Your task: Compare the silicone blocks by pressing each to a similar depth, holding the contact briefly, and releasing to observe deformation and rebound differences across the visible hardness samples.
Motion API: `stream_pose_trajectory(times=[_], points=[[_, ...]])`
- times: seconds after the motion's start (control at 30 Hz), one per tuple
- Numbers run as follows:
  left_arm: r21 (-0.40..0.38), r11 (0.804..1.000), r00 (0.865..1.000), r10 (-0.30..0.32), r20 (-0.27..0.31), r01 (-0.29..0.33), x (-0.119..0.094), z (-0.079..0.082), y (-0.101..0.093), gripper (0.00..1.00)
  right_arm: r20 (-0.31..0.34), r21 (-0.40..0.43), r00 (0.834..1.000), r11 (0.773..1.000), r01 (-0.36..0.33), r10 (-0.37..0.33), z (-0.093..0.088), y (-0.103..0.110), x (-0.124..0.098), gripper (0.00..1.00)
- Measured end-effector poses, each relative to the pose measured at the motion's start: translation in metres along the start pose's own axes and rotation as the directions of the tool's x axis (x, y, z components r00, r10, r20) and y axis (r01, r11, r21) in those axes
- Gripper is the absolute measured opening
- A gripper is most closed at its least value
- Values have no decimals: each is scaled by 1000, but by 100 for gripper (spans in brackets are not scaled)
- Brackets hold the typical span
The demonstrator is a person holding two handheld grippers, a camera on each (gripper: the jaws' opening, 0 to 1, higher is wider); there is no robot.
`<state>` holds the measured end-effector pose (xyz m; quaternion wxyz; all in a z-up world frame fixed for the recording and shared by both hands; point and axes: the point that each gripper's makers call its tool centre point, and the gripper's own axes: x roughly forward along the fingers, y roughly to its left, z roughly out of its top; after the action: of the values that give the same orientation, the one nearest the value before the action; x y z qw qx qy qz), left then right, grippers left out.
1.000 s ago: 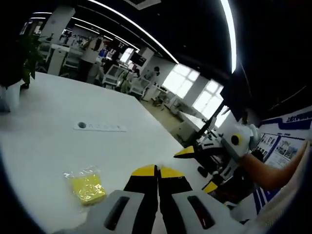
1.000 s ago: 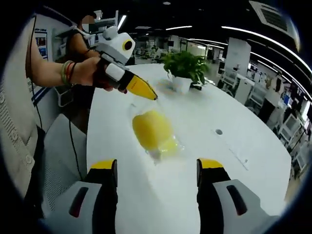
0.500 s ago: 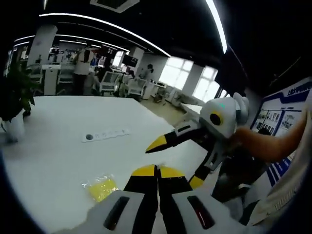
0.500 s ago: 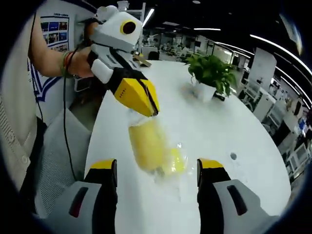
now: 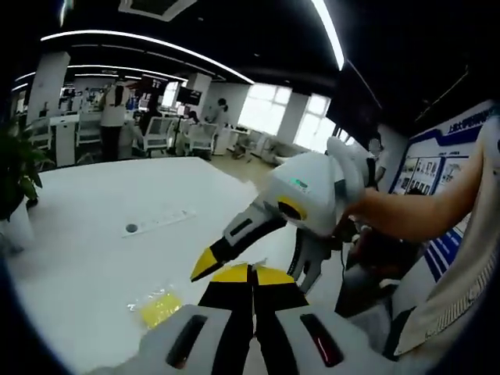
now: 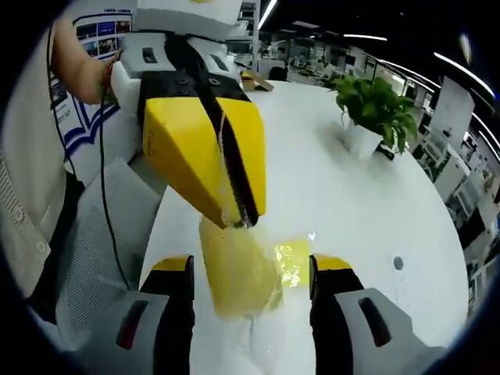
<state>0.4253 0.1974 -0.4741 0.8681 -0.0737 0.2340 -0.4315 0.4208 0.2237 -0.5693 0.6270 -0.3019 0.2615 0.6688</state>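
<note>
In the right gripper view, my left gripper [image 6: 238,215] reaches in from the upper left. Its yellow jaws are shut on the clear bag of a yellow silicone block [image 6: 234,269], which hangs from their tip. That block sits between the open fingers of my right gripper [image 6: 251,269]. A second bagged yellow block [image 6: 293,262] lies on the white table just behind. In the left gripper view, my left gripper [image 5: 251,272] shows its jaws pressed together, and the right gripper's upper finger [image 5: 234,238] crosses just above them. The second block [image 5: 160,307] lies lower left.
The white table [image 6: 336,180] carries a potted plant [image 6: 375,105] at its far side, a flat socket strip [image 5: 160,221] and a small round hole [image 6: 398,263]. A person's forearm [image 5: 406,211] holds the right gripper. Office desks and people stand far behind.
The two grippers have come much closer together. The left gripper with its hanging bagged block now fills the upper right gripper view, and the block has come down between the right gripper's open jaws.
</note>
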Motion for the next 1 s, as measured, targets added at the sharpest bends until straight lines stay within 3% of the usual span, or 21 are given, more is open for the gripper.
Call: stream_pose_trajectory(times=[0.3,0.7,1.0], points=[[6,1000,1000,-26,-9,26,8,4,-1,0,-31,-7,998,999,-46,46,-7,1,3,33],[16,999,999,-45,-2,45,11,8,-5,0,-25,25,997,997,-69,70,-9,6,-2,22],[27,998,998,-58,-12,58,19,5,-9,0,-51,48,995,996,-81,83,-20,9,-6,13]])
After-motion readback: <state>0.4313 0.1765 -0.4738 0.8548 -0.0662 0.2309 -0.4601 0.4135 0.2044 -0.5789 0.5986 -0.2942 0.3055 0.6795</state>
